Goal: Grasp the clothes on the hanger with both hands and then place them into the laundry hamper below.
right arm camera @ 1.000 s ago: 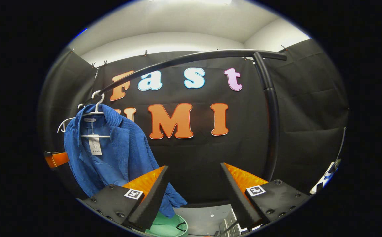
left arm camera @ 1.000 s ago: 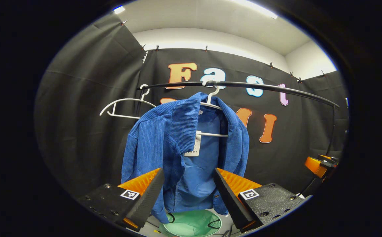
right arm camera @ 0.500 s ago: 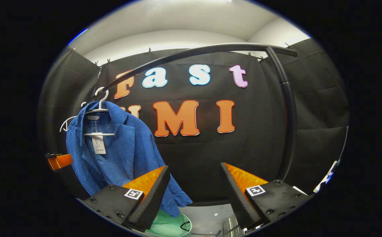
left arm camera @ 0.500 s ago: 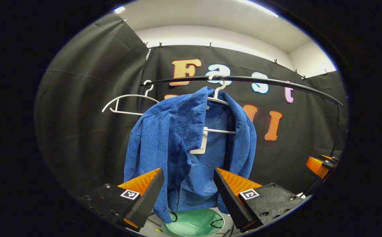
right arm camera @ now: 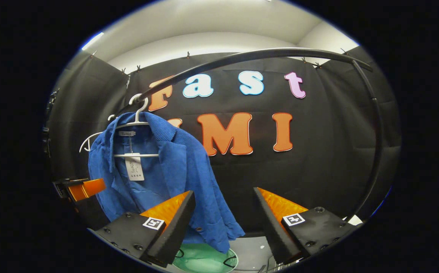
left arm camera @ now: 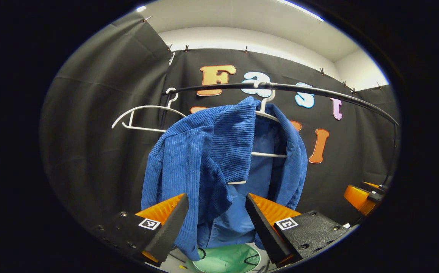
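A blue corduroy jacket (left arm camera: 208, 159) hangs on a white hanger (left arm camera: 266, 108) from the black rail (left arm camera: 317, 93). In the right gripper view the jacket (right arm camera: 174, 170) is at the left, its paper tag (right arm camera: 134, 167) showing. A green laundry hamper (left arm camera: 225, 259) sits on the floor under the hem, also seen as the hamper (right arm camera: 204, 259). My left gripper (left arm camera: 213, 223) is open, close in front of the jacket's lower part without touching it. My right gripper (right arm camera: 223, 223) is open, to the right of the jacket with nothing between its fingers.
An empty white hanger (left arm camera: 143, 117) hangs on the rail left of the jacket. The rail's upright post (right arm camera: 374, 151) curves down at the right. The other gripper (right arm camera: 81, 189) shows at the left edge of the right gripper view, and the other gripper (left arm camera: 361, 193) at the right of the left one.
Both grippers have moved closer to the jacket, which looms larger in the left gripper view. The right gripper has swung left, bringing the jacket nearer its centre. Both stay open.
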Motion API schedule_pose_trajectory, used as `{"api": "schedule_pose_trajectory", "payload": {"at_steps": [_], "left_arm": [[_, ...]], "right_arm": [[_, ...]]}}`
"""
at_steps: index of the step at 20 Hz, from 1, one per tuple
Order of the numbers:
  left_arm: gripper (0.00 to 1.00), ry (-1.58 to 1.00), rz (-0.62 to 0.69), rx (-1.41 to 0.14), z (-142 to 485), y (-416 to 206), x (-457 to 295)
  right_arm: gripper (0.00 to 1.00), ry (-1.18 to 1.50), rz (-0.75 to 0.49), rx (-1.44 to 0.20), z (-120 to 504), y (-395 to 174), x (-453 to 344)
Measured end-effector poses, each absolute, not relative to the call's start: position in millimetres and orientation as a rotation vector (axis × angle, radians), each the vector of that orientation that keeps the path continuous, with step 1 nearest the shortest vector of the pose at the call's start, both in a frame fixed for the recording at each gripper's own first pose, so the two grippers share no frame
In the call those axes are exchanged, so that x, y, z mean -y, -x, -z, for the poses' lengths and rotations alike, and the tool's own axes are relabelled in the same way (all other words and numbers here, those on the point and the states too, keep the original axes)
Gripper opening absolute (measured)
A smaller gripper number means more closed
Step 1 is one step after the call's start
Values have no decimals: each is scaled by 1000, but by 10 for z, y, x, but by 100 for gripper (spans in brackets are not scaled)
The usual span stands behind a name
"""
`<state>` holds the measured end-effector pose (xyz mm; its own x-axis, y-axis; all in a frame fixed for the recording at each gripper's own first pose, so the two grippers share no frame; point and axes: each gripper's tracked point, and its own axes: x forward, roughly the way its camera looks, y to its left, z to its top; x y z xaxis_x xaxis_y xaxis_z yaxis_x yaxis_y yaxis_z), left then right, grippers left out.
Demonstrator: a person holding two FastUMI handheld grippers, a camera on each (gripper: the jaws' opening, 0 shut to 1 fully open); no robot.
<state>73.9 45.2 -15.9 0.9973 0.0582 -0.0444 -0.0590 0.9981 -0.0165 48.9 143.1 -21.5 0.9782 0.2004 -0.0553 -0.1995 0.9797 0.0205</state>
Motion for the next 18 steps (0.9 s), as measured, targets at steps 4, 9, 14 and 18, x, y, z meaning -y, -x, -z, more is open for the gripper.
{"api": "schedule_pose_trajectory", "payload": {"at_steps": [4, 9, 14, 18], "left_arm": [[92, 2, -48, -36, 162, -915, -534], [92, -3, -32, -60, 282, -1059, -601], [92, -6, -4, -53, 255, -1068, -637], [92, 8, -3, -45, 247, -1060, -675]], "right_arm": [[90, -20, -250, -52, 240, -609, -1787], [90, -14, -291, -56, 331, -762, -2195], [98, -4, -317, -37, 298, -941, -2570], [94, 24, -325, -3, 224, -1118, -2768]]}}
